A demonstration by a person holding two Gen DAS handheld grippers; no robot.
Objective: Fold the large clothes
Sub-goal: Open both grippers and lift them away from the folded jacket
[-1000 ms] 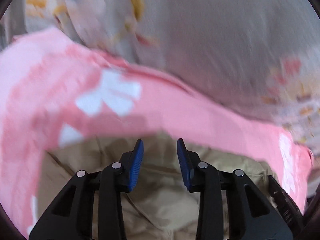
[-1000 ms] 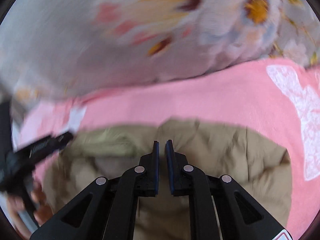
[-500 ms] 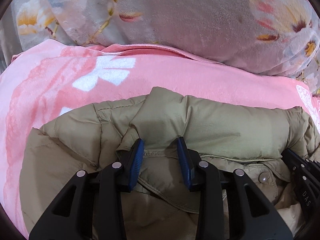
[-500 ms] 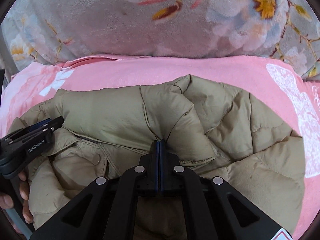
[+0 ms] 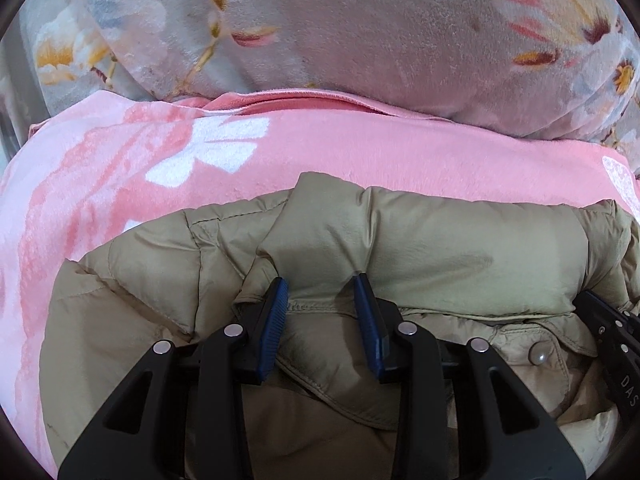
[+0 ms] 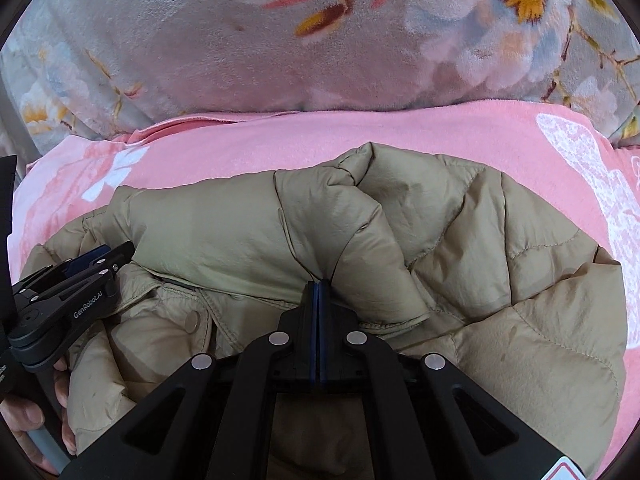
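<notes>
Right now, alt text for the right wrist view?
The right gripper is shut on a fold of a tan puffer jacket lying on a pink blanket. The left gripper, open, rests at the jacket's collar on the left; a grey floral cushion lies behind.

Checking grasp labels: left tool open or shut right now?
Open. The left tool shows a wide gap between its blue pads, straddling the khaki puffer jacket collar, not pinching it.

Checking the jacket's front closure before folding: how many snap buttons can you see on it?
1. A single snap button sits on the placket below the collar of the tan puffer jacket, between the two hand-held grippers. More may be hidden under folds.
</notes>
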